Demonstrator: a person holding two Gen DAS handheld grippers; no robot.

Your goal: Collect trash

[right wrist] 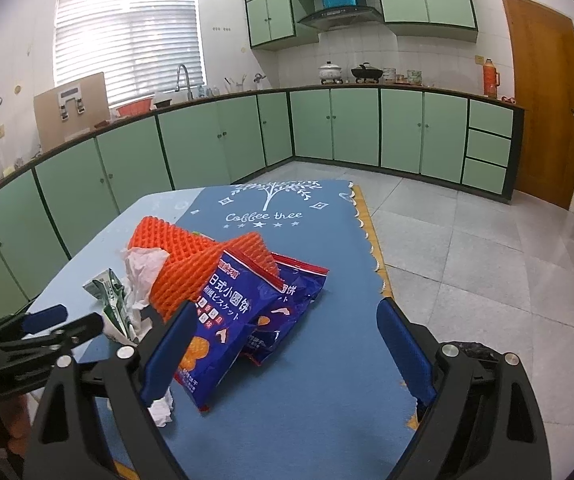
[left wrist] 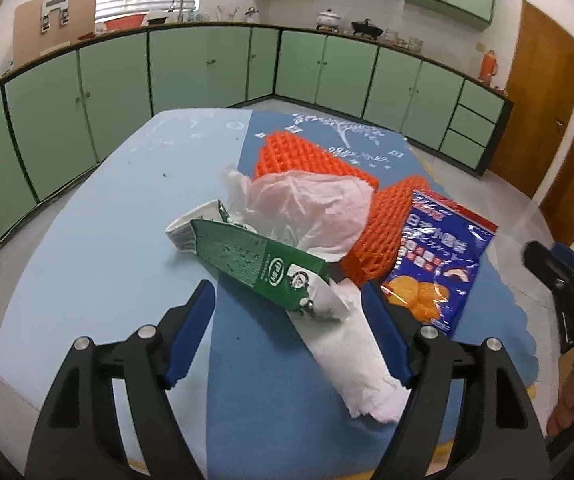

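Kitchen w/ green base cabinets (right wrist: 335,128) wrapping two walls, blinds window (right wrist: 127,36) over the sink, range hood (right wrist: 341,14), wooden door (right wrist: 543,96) at the far right, grey tile floor (right wrist: 487,248). Table (left wrist: 99,208) has a light blue top w/ a darker blue "Coffee tree" mat (right wrist: 299,360) over its right part; scalloped mat edge runs along the table's floor side. Trash pile sits mid-table, all around the orange foam net (left wrist: 307,156): crumpled pinkish plastic bag (left wrist: 311,208) lying against its front, green-white carton (left wrist: 255,264) flattened and tilted in front of the bag, white paper towel wad (left wrist: 347,344) below the carton, blue biscuit bag (left wrist: 435,268) leaning on the net's right side. Right wrist view suggests a second blue bag (right wrist: 291,312) behind the first, hard to confirm. Left gripper (left wrist: 289,304) spread wide, holding nothing; the towel wad lies between its fingers, touching the right pad. Right gripper (right wrist: 283,320) also spread, nothing pinched; biscuit bag sits just ahead of its left finger. Light blue top left of the net is bare apart from crumbs; mat right of the biscuit bag is bare up to the edge. Carton print too small to read; lower net hidden by the bags.
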